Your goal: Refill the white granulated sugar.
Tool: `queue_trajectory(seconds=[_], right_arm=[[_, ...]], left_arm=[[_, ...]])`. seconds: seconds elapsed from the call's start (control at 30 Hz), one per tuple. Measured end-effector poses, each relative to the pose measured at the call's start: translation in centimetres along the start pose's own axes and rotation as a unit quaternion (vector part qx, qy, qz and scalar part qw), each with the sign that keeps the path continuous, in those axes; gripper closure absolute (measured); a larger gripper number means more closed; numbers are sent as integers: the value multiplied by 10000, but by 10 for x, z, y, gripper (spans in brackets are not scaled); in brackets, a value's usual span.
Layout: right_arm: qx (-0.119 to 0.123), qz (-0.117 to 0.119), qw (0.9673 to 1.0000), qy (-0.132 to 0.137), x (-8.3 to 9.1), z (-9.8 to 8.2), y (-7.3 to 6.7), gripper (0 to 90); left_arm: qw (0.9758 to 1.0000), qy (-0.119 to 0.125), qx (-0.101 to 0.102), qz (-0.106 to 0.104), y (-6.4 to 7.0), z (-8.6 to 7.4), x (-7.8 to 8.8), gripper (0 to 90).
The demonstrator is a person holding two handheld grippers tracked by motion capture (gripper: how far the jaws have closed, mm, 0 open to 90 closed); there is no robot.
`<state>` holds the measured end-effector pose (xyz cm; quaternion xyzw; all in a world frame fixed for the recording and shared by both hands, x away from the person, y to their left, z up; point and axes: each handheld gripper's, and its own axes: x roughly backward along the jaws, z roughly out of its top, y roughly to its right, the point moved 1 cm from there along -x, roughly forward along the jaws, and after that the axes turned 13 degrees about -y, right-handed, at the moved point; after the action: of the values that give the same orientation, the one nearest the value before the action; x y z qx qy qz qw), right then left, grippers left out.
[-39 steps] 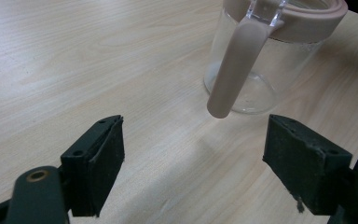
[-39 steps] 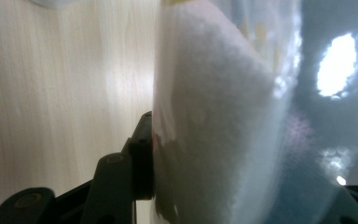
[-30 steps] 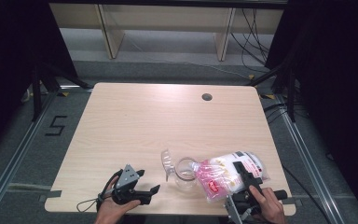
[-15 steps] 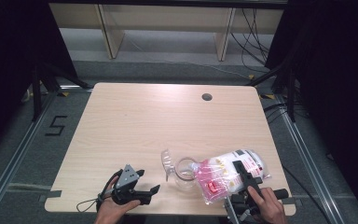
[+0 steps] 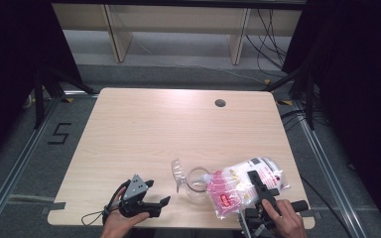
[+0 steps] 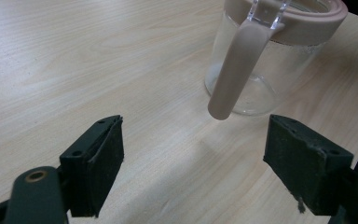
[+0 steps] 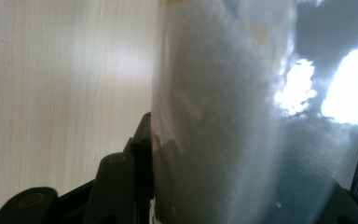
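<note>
While bag [image 5: 243, 186] is pinched by right gripper [image 5: 264, 192], tilted, mouth at jar [image 5: 196, 179] rim: pour should be kept slow, bag mouth centred over opening, white grains watched for spill. Jar sits near front table [image 5: 178, 129] edge, hinged lid [image 5: 178, 172] flipped open on far-left side. Left gripper [image 5: 154, 198] spread, nothing held, left of jar; could be used for steadying. Pink-red label on bag, text unreadable.
</note>
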<state>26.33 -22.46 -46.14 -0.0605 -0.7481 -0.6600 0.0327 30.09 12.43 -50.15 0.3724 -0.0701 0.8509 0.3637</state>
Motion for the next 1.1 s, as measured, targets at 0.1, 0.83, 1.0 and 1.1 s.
queue_trajectory(seconds=[0.1,0.83,1.0,1.1], right_arm=[[288,-92,9995,-21,1,1,4,560],[356,-122,9993,-55,1,4,2,569],[569,-213,9981,-83,1,4,3,571],[666,-328,9972,-52,1,4,3,573]], left_arm=[[10000,-9,-27,-35,0,0,0,193],[10000,-7,-30,-21,0,0,0,193],[10000,-24,-41,9,0,0,0,193],[10000,-10,-20,-34,0,0,-1,193]])
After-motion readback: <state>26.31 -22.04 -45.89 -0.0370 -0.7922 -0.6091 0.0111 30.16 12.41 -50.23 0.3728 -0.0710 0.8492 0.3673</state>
